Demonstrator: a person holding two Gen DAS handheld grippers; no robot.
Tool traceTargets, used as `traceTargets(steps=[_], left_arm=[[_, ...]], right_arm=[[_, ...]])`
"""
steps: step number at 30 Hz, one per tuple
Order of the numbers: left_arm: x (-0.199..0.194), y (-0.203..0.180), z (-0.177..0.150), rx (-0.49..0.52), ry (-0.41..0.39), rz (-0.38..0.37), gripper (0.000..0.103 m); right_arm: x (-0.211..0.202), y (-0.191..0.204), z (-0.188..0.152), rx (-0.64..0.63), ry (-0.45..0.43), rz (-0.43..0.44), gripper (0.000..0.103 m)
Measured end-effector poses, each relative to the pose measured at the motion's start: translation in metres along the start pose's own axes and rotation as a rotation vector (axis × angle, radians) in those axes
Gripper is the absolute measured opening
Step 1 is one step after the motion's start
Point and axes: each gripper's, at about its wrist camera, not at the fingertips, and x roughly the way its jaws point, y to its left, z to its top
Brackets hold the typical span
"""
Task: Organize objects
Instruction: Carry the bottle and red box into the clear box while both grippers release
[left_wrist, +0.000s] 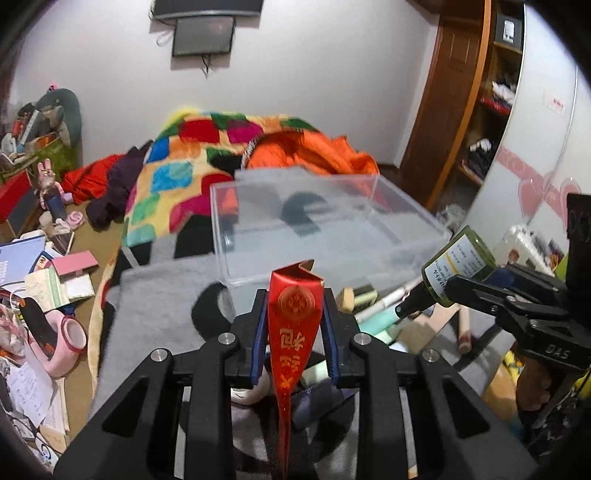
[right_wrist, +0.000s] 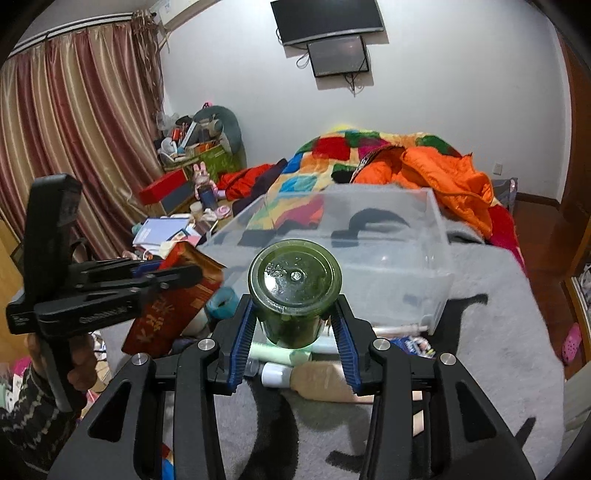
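Observation:
My left gripper (left_wrist: 294, 295) is shut on a red envelope with gold print (left_wrist: 293, 325), held upright above the grey rug; it also shows in the right wrist view (right_wrist: 173, 306). My right gripper (right_wrist: 293, 306) is shut on a dark green bottle (right_wrist: 294, 291), its base facing the camera; the bottle also shows in the left wrist view (left_wrist: 456, 267), held at the right. A clear plastic box (left_wrist: 325, 229) stands open on the rug just beyond both grippers and also shows in the right wrist view (right_wrist: 369, 251).
Loose tubes, a wooden brush and small packs (right_wrist: 321, 365) lie on the grey rug (right_wrist: 498, 332) under the grippers. A bed with a patchwork blanket (left_wrist: 207, 147) and orange jacket (left_wrist: 314, 151) lies behind. Papers and boxes (left_wrist: 40, 273) clutter the left floor. A wardrobe (left_wrist: 480, 110) stands at the right.

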Motion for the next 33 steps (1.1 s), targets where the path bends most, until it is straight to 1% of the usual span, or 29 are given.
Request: traceTargets(steps=[7,11,16,21,23,26,31,33], left_arm=[[-0.032,0.000,0.021,-0.011,-0.108,-0.013,0.026],[-0.044,-0.002,0.039,-0.018,-0.168,-0.012,0.026],[-0.041,-0.006,0.063,-0.006,-0.208,0.007,0.026],[-0.026,-0.009,0.084,0.016,-0.250,0.068,0.026],[-0.012,-0.010,0.090,0.023,-0.254,0.107,0.026],[0.013,-0.009,0.095,0.025,-0.225,0.133,0.026],[0.049,-0.007,0.089,0.047,-0.185,0.221,0.026],[0.062,-0.007,0.085,0.055,-0.153,0.221,0.026]], right_arm=[[-0.017,-0.002,0.022,-0.016,-0.088,-0.024,0.038],[-0.021,-0.006,0.035,-0.020,-0.130,-0.042,0.038],[-0.017,-0.013,0.049,-0.022,-0.155,-0.086,0.038],[-0.005,-0.020,0.057,-0.045,-0.151,-0.162,0.038],[0.003,-0.022,0.057,-0.059,-0.134,-0.200,0.038],[0.018,-0.028,0.056,-0.064,-0.095,-0.243,0.038],[0.037,-0.028,0.051,-0.103,-0.044,-0.294,0.038],[0.044,-0.025,0.048,-0.130,-0.028,-0.316,0.038]])
